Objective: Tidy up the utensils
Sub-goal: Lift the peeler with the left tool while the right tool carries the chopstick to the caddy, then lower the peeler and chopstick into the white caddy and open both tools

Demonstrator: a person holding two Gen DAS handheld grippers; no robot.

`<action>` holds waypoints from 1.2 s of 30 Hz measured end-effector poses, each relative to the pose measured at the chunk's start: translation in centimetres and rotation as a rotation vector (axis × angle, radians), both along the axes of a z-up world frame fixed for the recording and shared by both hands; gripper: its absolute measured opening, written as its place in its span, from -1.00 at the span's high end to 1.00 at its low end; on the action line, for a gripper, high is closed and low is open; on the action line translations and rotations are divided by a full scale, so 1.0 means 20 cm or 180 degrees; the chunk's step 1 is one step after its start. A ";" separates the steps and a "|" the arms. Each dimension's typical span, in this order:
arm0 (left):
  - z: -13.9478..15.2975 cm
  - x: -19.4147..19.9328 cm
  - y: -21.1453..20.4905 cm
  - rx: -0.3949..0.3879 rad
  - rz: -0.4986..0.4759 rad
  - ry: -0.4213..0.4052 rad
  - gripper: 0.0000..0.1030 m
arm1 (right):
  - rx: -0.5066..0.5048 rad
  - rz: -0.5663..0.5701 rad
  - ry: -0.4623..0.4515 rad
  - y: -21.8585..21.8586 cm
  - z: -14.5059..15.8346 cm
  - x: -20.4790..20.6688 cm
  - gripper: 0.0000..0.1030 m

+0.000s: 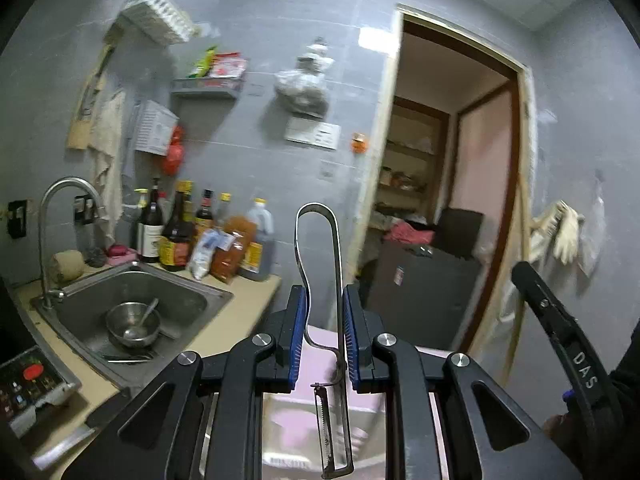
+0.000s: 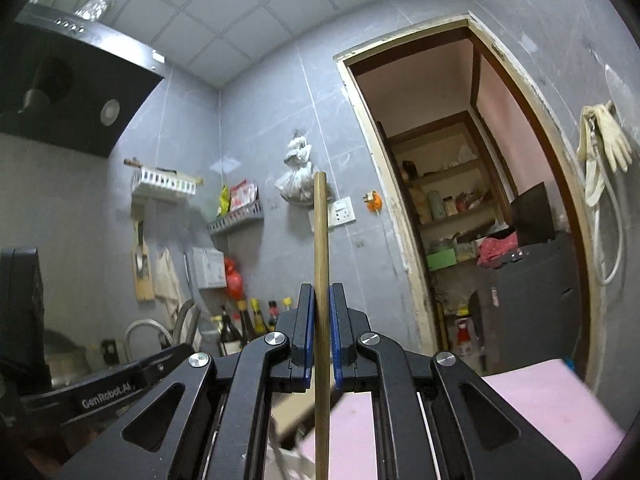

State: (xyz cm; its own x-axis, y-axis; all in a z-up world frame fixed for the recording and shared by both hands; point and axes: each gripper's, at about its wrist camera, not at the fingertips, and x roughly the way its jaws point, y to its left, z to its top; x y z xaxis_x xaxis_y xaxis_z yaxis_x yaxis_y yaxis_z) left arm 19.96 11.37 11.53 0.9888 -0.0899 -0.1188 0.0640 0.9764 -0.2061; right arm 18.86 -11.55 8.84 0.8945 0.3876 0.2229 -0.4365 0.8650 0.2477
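Note:
In the left wrist view my left gripper (image 1: pixel 325 304) is shut on a metal peeler (image 1: pixel 338 264). The peeler's looped handle sticks out past the blue pads, and its serrated blade hangs back toward the camera. The right wrist view has my right gripper (image 2: pixel 320 300) shut on a single wooden chopstick (image 2: pixel 320 240), which stands upright between the blue pads. Both grippers are raised and face the grey tiled wall. The other gripper's black body (image 1: pixel 560 340) shows at the right edge of the left wrist view.
A steel sink (image 1: pixel 192 300) at lower left holds a bowl (image 1: pixel 134 326) with a spoon. Sauce bottles (image 1: pixel 176 232) line the counter behind it. White wall baskets (image 2: pixel 164 180) hang on the tiles. A pink container (image 2: pixel 552 408) sits below. An open doorway (image 2: pixel 460 200) is to the right.

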 end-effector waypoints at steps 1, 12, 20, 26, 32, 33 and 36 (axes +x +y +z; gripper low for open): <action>-0.01 0.02 0.05 -0.0040 0.0029 -0.0025 0.71 | 0.0019 0.0008 0.0003 0.02 0.00 0.02 0.89; -0.13 0.15 0.31 -0.0361 0.0106 -0.0121 0.71 | -0.0017 0.0111 0.0002 0.19 -0.06 0.18 0.89; -0.26 0.18 0.27 -0.0317 0.0196 -0.0081 0.71 | -0.0170 0.0076 0.0039 0.26 -0.15 0.23 0.89; -0.33 0.14 0.19 -0.0125 0.0323 -0.0069 0.70 | -0.0242 0.0079 0.0065 0.28 -0.21 0.22 0.89; -0.37 0.10 0.13 0.0012 0.0357 0.0025 0.70 | -0.0394 0.0116 0.0179 0.30 -0.24 0.20 0.89; -0.38 0.10 0.13 0.0042 0.0364 0.0052 0.70 | -0.0430 0.0125 0.0210 0.30 -0.24 0.20 0.89; -0.39 0.09 0.12 0.0061 0.0362 0.0144 0.70 | -0.0548 0.0198 0.0307 0.31 -0.26 0.18 0.89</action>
State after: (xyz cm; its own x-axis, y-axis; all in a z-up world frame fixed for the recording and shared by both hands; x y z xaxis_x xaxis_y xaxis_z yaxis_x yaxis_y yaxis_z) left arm 21.72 13.76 3.66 0.9861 0.0253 -0.1641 -0.0564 0.9807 -0.1873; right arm 22.46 -5.39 3.67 0.8817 0.4676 0.0631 -0.4717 0.8703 0.1418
